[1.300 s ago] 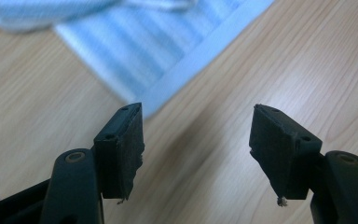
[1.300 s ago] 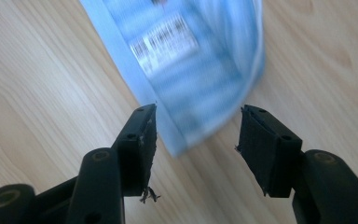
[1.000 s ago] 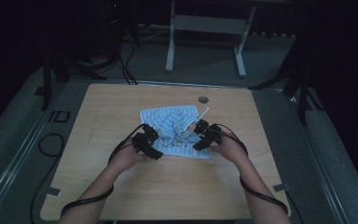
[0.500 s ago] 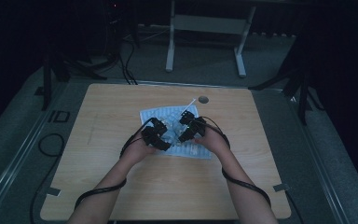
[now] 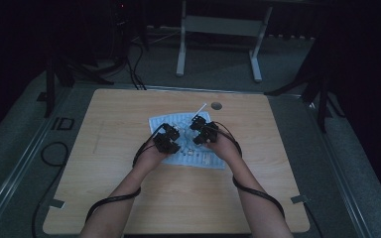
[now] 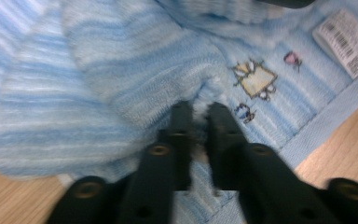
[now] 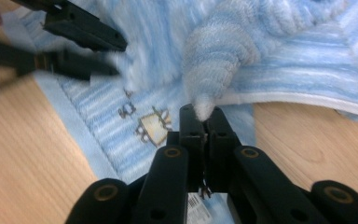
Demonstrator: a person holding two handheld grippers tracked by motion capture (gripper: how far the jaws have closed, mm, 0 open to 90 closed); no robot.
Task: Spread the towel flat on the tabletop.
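Both grippers have come inward from the towel's side edges since a second ago, and their jaws have just been closing. Left gripper (image 6: pixel 199 112) pinches a fold of the blue striped towel (image 5: pixel 186 141); right gripper (image 7: pixel 204 116) pinches a corner. Towel lies mid-table (image 5: pixel 104 198), a round hole (image 5: pixel 216 105) at one o'clock.

The high view looked forward and down over the table (image 5: pixel 129 198) from afar. Each gripper view sat close, facing along its jaws. All shared the blue towel (image 5: pixel 213 157) (image 6: pixel 121 70) (image 7: pixel 284 79).
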